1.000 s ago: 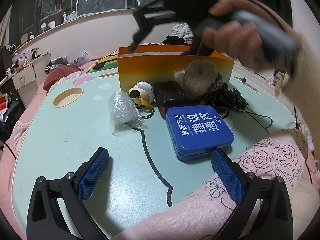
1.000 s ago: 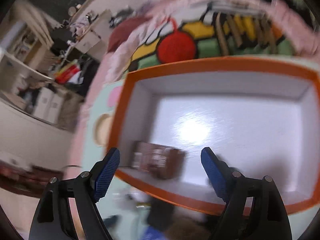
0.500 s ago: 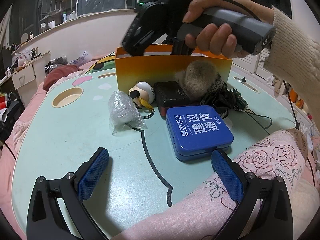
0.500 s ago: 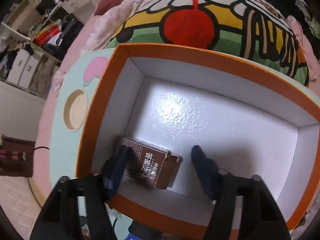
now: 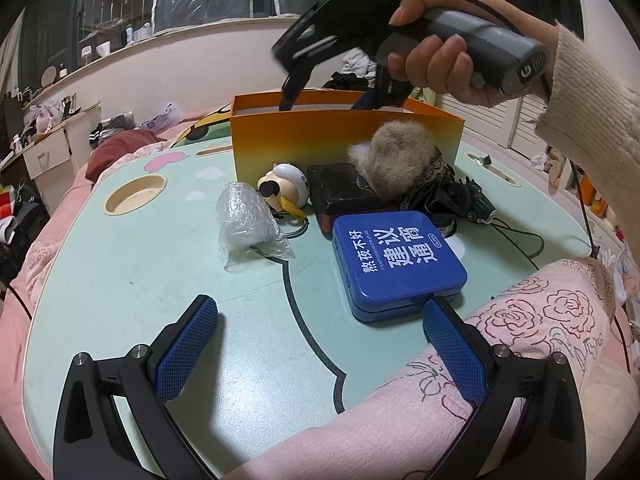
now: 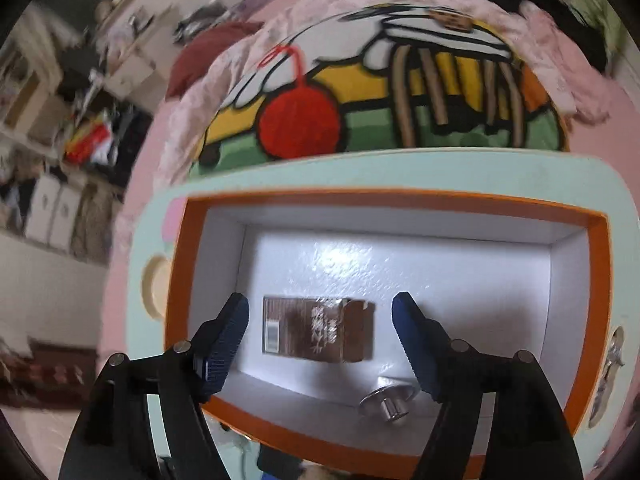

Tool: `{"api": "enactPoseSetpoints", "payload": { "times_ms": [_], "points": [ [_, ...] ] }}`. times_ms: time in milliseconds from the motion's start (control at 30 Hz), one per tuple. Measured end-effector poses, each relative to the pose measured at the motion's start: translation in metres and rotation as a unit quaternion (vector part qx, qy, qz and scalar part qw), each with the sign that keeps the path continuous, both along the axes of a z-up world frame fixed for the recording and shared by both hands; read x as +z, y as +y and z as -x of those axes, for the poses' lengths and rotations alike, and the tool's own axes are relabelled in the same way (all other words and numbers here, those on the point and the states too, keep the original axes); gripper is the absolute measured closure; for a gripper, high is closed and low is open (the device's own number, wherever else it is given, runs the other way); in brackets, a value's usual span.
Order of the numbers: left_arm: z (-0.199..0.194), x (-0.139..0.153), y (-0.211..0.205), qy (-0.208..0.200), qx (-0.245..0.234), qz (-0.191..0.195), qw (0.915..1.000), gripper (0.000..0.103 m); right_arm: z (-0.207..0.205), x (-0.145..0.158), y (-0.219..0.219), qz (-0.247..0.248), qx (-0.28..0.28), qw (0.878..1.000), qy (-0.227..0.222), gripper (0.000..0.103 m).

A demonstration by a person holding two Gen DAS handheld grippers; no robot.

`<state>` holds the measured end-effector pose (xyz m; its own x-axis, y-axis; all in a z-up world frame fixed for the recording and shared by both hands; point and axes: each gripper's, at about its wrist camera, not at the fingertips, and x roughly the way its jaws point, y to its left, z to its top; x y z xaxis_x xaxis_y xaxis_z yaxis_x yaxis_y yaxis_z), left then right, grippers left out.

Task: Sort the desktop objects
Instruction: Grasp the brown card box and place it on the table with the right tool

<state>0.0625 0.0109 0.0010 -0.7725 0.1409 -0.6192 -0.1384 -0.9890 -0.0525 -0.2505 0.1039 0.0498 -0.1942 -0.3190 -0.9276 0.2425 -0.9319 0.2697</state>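
An orange box (image 5: 344,142) stands at the far side of the mint table (image 5: 120,280). In the right wrist view its white inside (image 6: 460,264) holds a brown carton (image 6: 316,330) and a small silver metal part (image 6: 388,400). My right gripper (image 6: 320,316) is open and empty above the carton; it also shows over the box in the left wrist view (image 5: 328,100). My left gripper (image 5: 316,332) is open and empty, low over the near table. In front of the box lie a blue tin (image 5: 396,264), a plastic-wrapped lump (image 5: 244,224), a duck toy (image 5: 284,188), a black block (image 5: 344,192) and a fur ball (image 5: 404,160).
Black cords and a small green toy car (image 5: 478,206) lie right of the fur ball. A round cup recess (image 5: 136,198) is in the table's left side. A pink rose-print quilt (image 5: 520,340) covers the near right edge. Bed and clutter surround the table.
My right gripper has opened over the box and pulled up and back; the brown carton now lies free on the box floor. My left gripper has not moved.
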Motion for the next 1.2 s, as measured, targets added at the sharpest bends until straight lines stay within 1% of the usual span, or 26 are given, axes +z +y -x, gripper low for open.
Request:
{"api": "enactPoseSetpoints", "payload": {
  "times_ms": [67,100,133,167,200,233,267,300,333,367,400,467,567,600,700,767,833,900,967,1000,1067,1100,1133,1167,1200],
  "points": [
    [0.000,0.000,0.000,0.000,0.000,0.000,1.0000,0.001,-0.002,-0.013,-0.011,-0.040,0.016,0.999,-0.009,0.029],
    [0.000,0.000,0.000,0.000,0.000,0.000,1.0000,0.001,-0.004,-0.019,-0.016,-0.044,0.024,0.999,-0.010,0.027],
    [0.000,0.000,0.000,0.000,0.000,0.000,1.0000,0.001,-0.005,-0.019,-0.020,-0.057,0.030,0.998,0.006,0.022],
    [0.000,0.000,0.000,0.001,0.000,0.000,1.0000,0.001,-0.007,-0.018,-0.023,-0.089,0.039,0.995,0.023,0.030],
    [0.000,0.000,0.000,0.001,0.000,0.000,1.0000,0.001,-0.011,-0.016,-0.027,-0.127,0.046,0.990,0.046,0.040],
    [0.000,0.000,0.000,0.001,0.000,0.000,1.0000,0.001,-0.014,-0.012,-0.025,-0.119,0.051,0.990,0.055,0.058],
    [0.000,0.001,0.001,0.001,0.000,-0.001,1.0000,0.001,-0.016,-0.008,-0.022,-0.114,0.051,0.991,0.055,0.083],
    [0.000,0.000,0.001,0.001,0.000,0.000,1.0000,0.001,-0.017,-0.004,-0.015,-0.106,0.047,0.992,0.049,0.085],
    [0.000,0.001,0.001,0.001,0.000,0.000,1.0000,0.001,-0.017,0.002,-0.008,-0.087,0.045,0.994,0.054,0.085],
    [0.000,0.001,0.002,0.001,0.000,0.000,1.0000,0.001,-0.020,0.015,0.004,-0.065,0.043,0.994,0.071,0.085],
    [0.000,0.001,0.001,0.001,0.000,0.000,1.0000,0.001,-0.023,0.028,0.016,-0.052,0.037,0.994,0.090,0.085],
    [0.000,0.001,0.002,0.001,0.000,0.000,1.0000,0.001,-0.032,0.047,0.035,-0.027,0.023,0.993,0.115,0.085],
    [0.000,0.001,0.001,0.001,0.000,0.000,1.0000,0.001,-0.070,0.081,0.071,0.045,0.018,0.989,0.139,0.085],
    [0.000,0.001,0.001,0.001,0.000,0.000,1.0000,0.001,-0.083,0.086,0.068,0.058,0.025,0.987,0.146,0.085],
    [0.000,0.001,0.002,0.001,0.000,0.000,1.0000,0.001,-0.124,0.078,0.060,0.094,0.053,0.983,0.145,0.085],
    [0.000,0.000,0.001,0.001,0.000,-0.001,1.0000,0.001,-0.157,0.058,0.055,0.098,0.074,0.984,0.129,0.085],
    [0.000,0.000,0.001,0.001,0.000,0.000,1.0000,0.001,-0.179,0.033,0.055,0.104,0.080,0.986,0.103,0.085],
    [0.000,0.000,0.001,0.001,-0.001,-0.001,1.0000,0.001,-0.186,0.003,0.054,0.104,0.077,0.989,0.071,0.085],
    [0.000,0.000,0.001,0.001,0.000,0.000,1.0000,0.001,-0.187,-0.016,0.051,0.093,0.072,0.991,0.059,0.085],
    [0.000,0.000,0.001,0.001,0.000,0.000,1.0000,0.001,-0.187,-0.021,0.049,0.090,0.073,0.991,0.061,0.085],
    [0.000,0.001,0.003,0.000,0.001,0.002,1.0000,0.001,-0.182,-0.020,0.048,0.105,0.073,0.989,0.077,0.084],
    [0.000,0.002,0.004,0.000,0.002,0.002,1.0000,0.001,-0.180,-0.018,0.047,0.101,0.069,0.989,0.087,0.084],
    [-0.001,0.002,0.005,0.001,0.002,0.002,1.0000,0.001,-0.179,-0.014,0.046,0.090,0.063,0.988,0.110,0.081],
    [-0.001,0.002,0.003,0.001,0.002,0.002,1.0000,0.001,-0.181,-0.013,0.047,0.082,0.058,0.986,0.129,0.066],
    [-0.001,0.001,0.003,0.001,0.001,0.002,1.0000,0.001,-0.184,-0.011,0.049,0.079,0.052,0.983,0.154,0.057]
  ]
}}
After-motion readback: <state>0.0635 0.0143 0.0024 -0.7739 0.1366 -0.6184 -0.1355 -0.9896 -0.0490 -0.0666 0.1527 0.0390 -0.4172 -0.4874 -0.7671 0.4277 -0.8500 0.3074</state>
